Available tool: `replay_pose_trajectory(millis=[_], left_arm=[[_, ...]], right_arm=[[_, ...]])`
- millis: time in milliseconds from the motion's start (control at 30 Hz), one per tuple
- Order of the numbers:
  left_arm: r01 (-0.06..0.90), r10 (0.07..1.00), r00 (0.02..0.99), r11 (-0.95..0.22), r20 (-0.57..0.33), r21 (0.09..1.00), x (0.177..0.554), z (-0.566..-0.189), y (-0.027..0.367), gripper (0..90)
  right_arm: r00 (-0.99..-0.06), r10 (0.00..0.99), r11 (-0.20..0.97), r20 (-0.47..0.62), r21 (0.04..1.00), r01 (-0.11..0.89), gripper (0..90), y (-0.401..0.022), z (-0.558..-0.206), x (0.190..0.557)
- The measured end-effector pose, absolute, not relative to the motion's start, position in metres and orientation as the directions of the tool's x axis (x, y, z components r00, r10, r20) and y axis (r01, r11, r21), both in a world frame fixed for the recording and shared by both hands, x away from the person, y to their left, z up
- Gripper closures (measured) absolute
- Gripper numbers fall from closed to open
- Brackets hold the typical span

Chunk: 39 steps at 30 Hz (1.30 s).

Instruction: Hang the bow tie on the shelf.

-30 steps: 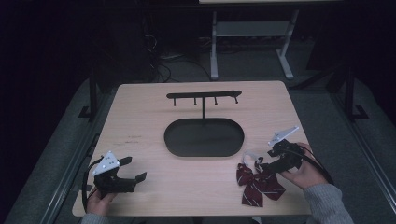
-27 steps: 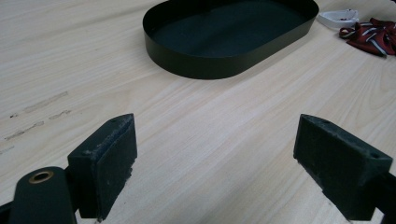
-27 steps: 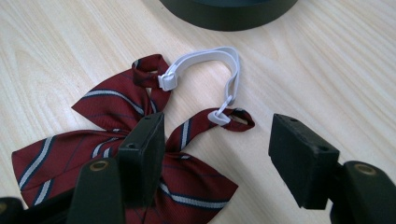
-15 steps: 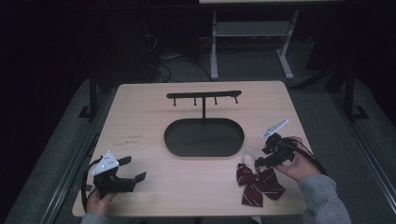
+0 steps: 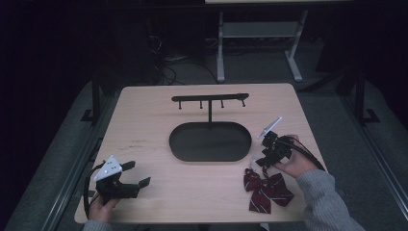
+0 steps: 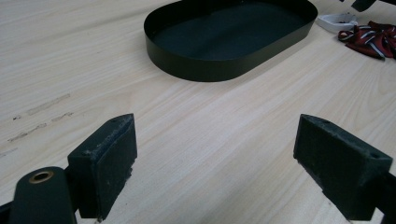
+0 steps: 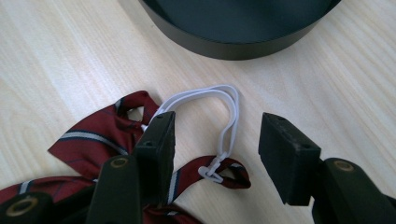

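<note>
- While my right fingers [image 7: 215, 154] have just been narrowing, they stand part-spread over the white elastic loop [image 7: 219, 100] of the bow tie [image 7: 100, 135], with the loop between them and neither pad pressing on it.
- In the right gripper view the loop arches across the middle of the frame, its small white clasp [image 7: 211, 171] low between my fingers; the dark red striped cloth lies at the lower left.
- From above, the bow tie [image 5: 266, 188] lies flat on the bench [image 5: 144, 125] at the lower right of the frame, just below my right fingers [image 5: 260, 162].
- I judge the step in hand to be the reach for the loop; the next move calls for sinking a little and pinching the elastic itself, not the cloth.
- My left fingers [image 5: 135, 174] are spread wide and hold nothing, low at the lower left of the high view.
- Farther up, at mid-frame, sits the black oval tray [image 5: 210, 141], near the tie but apart from it.
- Beyond it, the hook rack [image 5: 210, 98] rises on its post, probably where the loop should hang.
</note>
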State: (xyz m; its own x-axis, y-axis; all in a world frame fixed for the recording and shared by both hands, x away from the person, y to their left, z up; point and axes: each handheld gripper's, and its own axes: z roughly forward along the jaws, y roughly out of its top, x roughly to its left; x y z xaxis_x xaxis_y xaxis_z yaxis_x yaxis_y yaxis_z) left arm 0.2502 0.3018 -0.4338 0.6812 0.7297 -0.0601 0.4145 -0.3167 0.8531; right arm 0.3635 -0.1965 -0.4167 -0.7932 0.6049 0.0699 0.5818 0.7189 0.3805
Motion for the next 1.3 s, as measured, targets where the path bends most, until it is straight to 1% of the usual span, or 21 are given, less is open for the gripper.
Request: replay_pose_trajectory(millis=[267, 467, 800, 1167, 1300], left_arm=[[0.412, 0.730, 0.681, -0.314, -0.060, 0.855, 0.250, -0.433, 0.303, 13.1], [0.410, 0.728, 0.683, -0.317, -0.058, 0.855, 0.250, -0.433, 0.302, 13.1], [0.409, 0.728, 0.683, -0.315, -0.059, 0.856, 0.250, -0.433, 0.302, 13.1], [0.410, 0.728, 0.682, -0.312, -0.061, 0.857, 0.250, -0.433, 0.302, 13.1], [0.408, 0.728, 0.682, -0.311, -0.061, 0.858, 0.250, -0.433, 0.302, 13.1]], right_arm=[[-0.790, 0.609, 0.730, 0.061, 0.346, 0.590, 46.5, -0.192, -0.423, 0.371], [-0.787, 0.614, 0.734, 0.059, 0.324, 0.597, 49.4, -0.191, -0.428, 0.375], [-0.785, 0.618, 0.743, 0.047, 0.293, 0.602, 55.9, -0.185, -0.435, 0.378], [-0.783, 0.622, 0.751, 0.031, 0.259, 0.607, 65.1, -0.181, -0.440, 0.381], [-0.782, 0.622, 0.752, 0.029, 0.253, 0.608, 69.8, -0.180, -0.441, 0.381]])
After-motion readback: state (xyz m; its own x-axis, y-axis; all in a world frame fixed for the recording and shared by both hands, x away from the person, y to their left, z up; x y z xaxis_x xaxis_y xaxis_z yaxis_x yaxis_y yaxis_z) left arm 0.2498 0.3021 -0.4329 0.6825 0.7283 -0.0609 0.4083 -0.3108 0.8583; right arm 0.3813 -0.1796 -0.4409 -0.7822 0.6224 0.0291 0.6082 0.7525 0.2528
